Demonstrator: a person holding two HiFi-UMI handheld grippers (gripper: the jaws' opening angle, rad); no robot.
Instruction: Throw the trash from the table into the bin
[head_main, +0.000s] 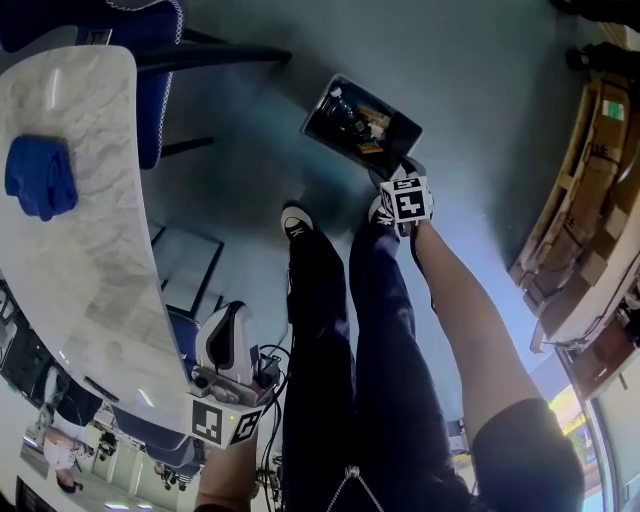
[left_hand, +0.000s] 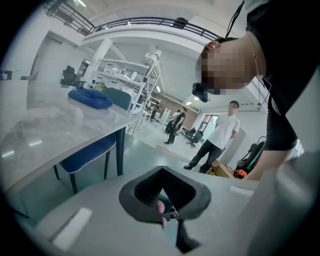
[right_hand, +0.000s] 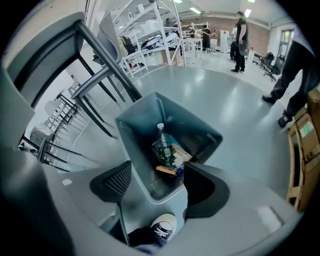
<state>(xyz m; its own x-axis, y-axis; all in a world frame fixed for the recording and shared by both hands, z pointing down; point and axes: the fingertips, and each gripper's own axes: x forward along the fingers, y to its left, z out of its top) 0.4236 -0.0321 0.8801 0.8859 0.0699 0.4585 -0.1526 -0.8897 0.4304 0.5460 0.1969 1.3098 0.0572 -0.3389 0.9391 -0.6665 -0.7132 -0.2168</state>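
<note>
Hovering released, nothing between its pads: right gripper (right_hand: 152, 187) above bin (right_hand: 134, 147), frame centre | trash (right_hand: 167, 151) lay inside bin | left gripper (left_hand: 165, 200) was clenched beside worktop (left_hand: 45, 135), frame left

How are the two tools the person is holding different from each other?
The right tool has its jaws wide apart, while the left tool has its jaws together. The right tool points steeply down at the bin, while the left tool points out more level, beside the table. Both are hand-held and grip nothing.
</note>
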